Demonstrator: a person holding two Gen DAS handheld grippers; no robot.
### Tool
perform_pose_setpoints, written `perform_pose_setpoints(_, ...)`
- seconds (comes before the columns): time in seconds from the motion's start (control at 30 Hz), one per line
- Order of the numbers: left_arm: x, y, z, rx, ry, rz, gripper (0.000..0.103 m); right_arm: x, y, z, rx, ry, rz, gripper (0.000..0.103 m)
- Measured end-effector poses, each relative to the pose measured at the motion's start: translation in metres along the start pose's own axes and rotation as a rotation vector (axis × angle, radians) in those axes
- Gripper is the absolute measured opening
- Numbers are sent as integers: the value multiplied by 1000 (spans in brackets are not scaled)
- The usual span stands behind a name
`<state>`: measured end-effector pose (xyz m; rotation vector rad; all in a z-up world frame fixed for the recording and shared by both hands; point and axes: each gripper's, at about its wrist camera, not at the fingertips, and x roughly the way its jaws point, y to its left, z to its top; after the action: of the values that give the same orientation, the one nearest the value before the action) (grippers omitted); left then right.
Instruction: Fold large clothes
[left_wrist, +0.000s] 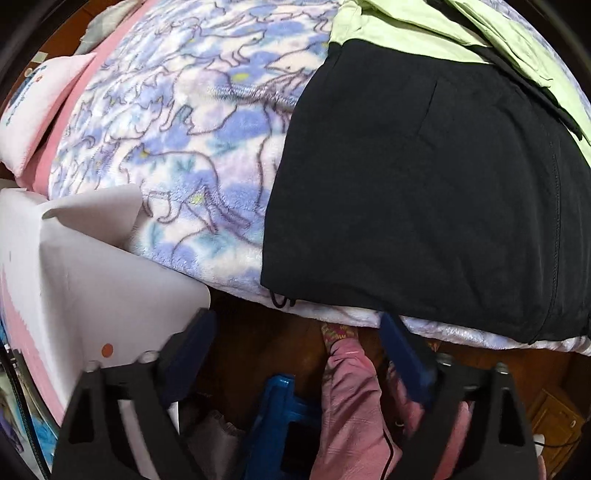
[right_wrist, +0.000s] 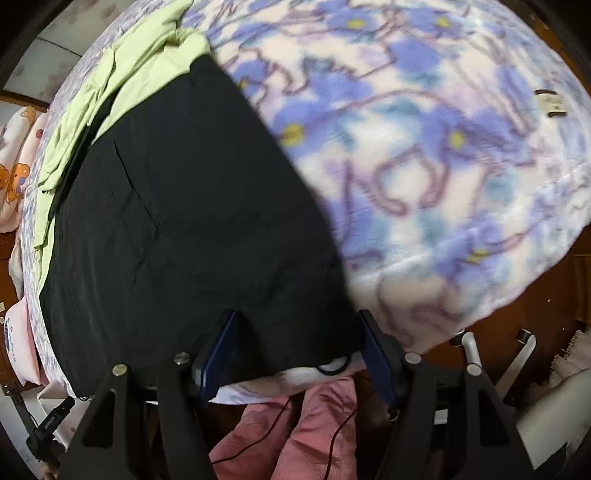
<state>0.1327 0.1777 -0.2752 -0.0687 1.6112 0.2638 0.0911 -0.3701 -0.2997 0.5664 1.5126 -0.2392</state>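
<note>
A black garment (left_wrist: 424, 192) lies spread flat on a bed covered by a blue and purple floral blanket (left_wrist: 177, 140), its near hem at the bed's edge. A light green garment (left_wrist: 399, 22) lies partly under its far end. My left gripper (left_wrist: 295, 332) is open just off the bed's edge, left of the black garment's corner, with only floor between its fingers. In the right wrist view the black garment (right_wrist: 177, 206) fills the left half. My right gripper (right_wrist: 295, 332) is open astride its near hem, and the blue pads (right_wrist: 221, 343) do not press the cloth.
A white plastic object (left_wrist: 74, 277) stands against the bed at the left, below a pale pink pillow (left_wrist: 33, 110). A blue stool (left_wrist: 280, 406) and the person's pink trouser legs (left_wrist: 351, 406) are on the wooden floor. A cartoon-print pillow (right_wrist: 14, 166) lies at the far left.
</note>
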Motion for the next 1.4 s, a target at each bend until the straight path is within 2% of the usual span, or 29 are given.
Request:
perform_pose_setpoints(0.17,12,17,9,-27,26,-74,94,7,2,2,48,25,-9,64)
perform_pose_setpoints(0.3,24,26,21,-45,38,-131,94,5,-7,8,152,40,25,51)
perform_pose_setpoints(0.4,30,28,29,-31,35,-140,94,3,-12,9,188,42,21,41)
perform_pose_setpoints(0.57,43,26,41,-20,62,-230,94,-7,-13,2,254,8,-9,24)
perform_pose_setpoints(0.67,52,27,46,-40,84,-303,94,-15,-15,-5,272,-21,-23,22)
perform_pose_setpoints(0.73,56,26,48,-43,100,-356,86,-20,-13,-12,272,-41,-47,22)
perform_pose_setpoints(0.77,57,24,47,-45,106,-368,74,-23,-10,-18,273,-53,-57,22)
perform_pose_setpoints(0.83,59,22,48,-52,120,-377,68,-27,-2,-21,279,-69,-68,21)
perform_pose_setpoints(0.97,54,19,43,-86,127,-398,41,-38,21,-25,267,-95,-45,20)
perform_pose_setpoints(1.1,49,24,38,-124,137,-410,23,-41,52,-25,214,-102,-3,19)
perform_pose_setpoints(1.2,37,25,40,-138,130,-396,21,-36,72,-29,191,-92,32,17)
perform_pose_setpoints(1.33,12,15,46,-105,85,-343,17,-27,95,-33,145,-52,77,17)
perform_pose_setpoints(1.4,-5,5,45,-111,69,-348,14,-22,102,-27,93,-30,85,16)
